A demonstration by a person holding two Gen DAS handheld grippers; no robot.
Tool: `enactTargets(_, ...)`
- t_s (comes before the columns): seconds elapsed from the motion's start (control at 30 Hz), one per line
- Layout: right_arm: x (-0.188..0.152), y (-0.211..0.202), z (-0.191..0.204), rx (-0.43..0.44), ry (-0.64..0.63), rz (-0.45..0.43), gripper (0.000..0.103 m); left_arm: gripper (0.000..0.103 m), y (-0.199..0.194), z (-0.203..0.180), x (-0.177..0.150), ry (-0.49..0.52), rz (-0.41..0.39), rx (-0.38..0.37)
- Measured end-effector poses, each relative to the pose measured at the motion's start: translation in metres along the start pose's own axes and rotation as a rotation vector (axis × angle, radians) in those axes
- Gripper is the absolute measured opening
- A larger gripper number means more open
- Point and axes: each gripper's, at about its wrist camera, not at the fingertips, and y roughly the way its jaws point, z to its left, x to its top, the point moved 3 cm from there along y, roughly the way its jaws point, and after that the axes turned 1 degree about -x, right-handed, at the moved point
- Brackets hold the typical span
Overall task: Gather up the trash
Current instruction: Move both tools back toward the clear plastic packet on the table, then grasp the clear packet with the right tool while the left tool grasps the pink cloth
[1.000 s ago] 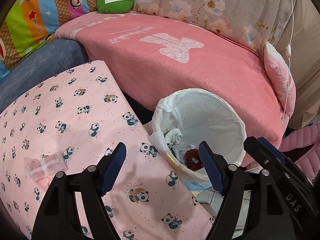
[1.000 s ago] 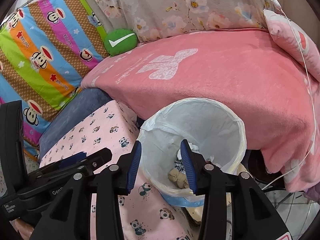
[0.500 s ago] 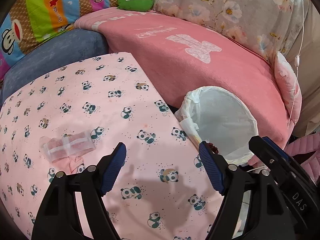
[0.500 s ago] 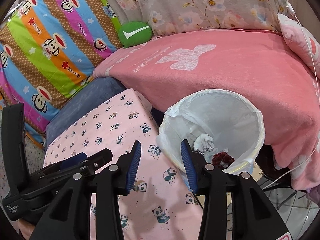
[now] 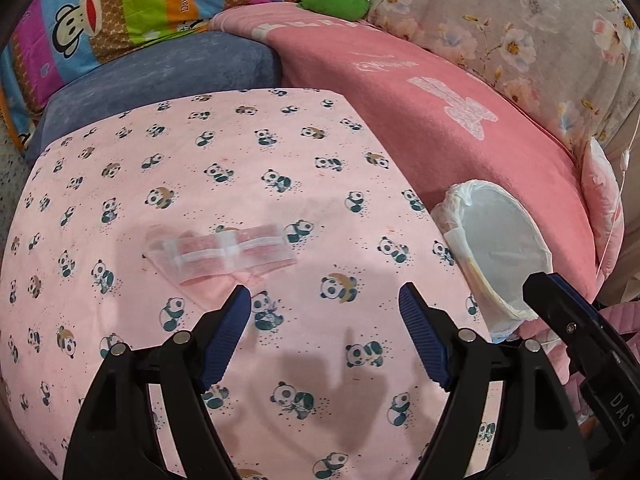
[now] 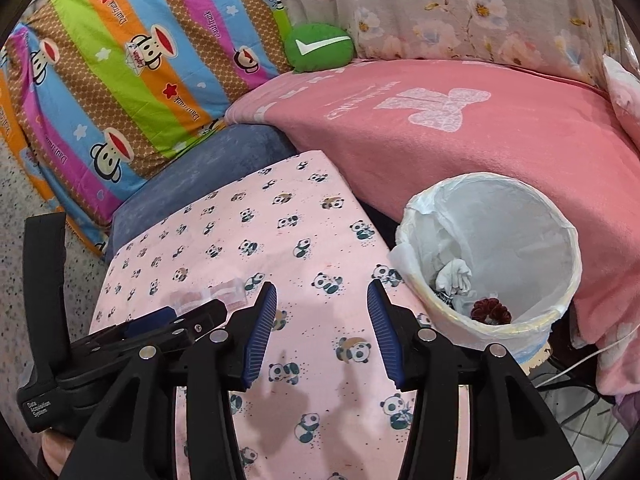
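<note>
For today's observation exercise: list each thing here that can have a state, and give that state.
Left claw: open, empty.
Right claw: open, empty, has just been opening.
Bin: upright, lined, partly filled with trash.
Clear wrapper: lying flat on the panda cloth, untouched.

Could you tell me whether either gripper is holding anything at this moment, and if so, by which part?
Nothing is held. The left gripper and right gripper both have open, empty jaws; the right jaws have just been opening. The clear wrapper lies untouched.
</note>
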Motion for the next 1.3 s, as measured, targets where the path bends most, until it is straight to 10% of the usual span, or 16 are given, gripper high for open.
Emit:
enactTargets(0.9,-0.021,0.135,0.126,0.046,-0.168,0.205,0.064,0.073,0.020,0.149,-0.013,-0.226,0.049,0.087)
enactTargets(1.23,-0.029,0.183,0.126,0.000,-0.160,0.264,0.064,0.073,0.031,0.160,-0.013,-0.243,0.068,0.091)
enactTargets(1.3,-0.031,0.186,0.123,-0.001,-0.158,0.275,0.050,0.073,0.033,0.158,-0.012,-0.235,0.071,0.092)
